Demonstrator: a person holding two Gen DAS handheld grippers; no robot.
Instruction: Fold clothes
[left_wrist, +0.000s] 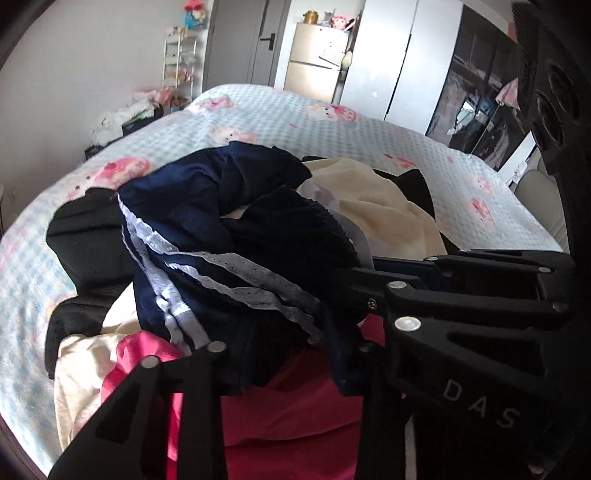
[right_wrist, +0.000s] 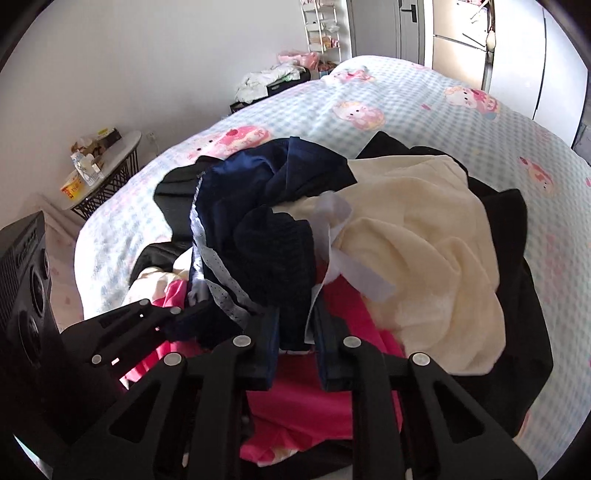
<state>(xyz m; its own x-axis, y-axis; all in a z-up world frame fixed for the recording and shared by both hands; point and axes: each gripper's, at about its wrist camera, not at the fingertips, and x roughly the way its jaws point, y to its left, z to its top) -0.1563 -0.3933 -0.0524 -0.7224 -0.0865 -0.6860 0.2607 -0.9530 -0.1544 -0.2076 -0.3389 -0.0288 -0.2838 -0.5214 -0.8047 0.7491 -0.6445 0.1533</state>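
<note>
- Bedroom, a bed with a blue-checked cartoon-print sheet (right_wrist: 406, 110); unfolded pile on it.
- Navy garment with white lace trim (right_wrist: 258, 236) tops the pile: soft, light, floppy.
- Right tool (right_wrist: 295, 332) pinches its dark hem; left tool (left_wrist: 280, 354) spread wide around it.
- I'd grab along the trim.

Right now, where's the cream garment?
Right wrist view: the cream garment tops the right side of the clothes pile on the bed, beside the navy garment, above the pink one.

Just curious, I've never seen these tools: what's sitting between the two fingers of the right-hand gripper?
In the right wrist view, a fold of the navy garment hangs between the right gripper fingers, above pink cloth.
</note>
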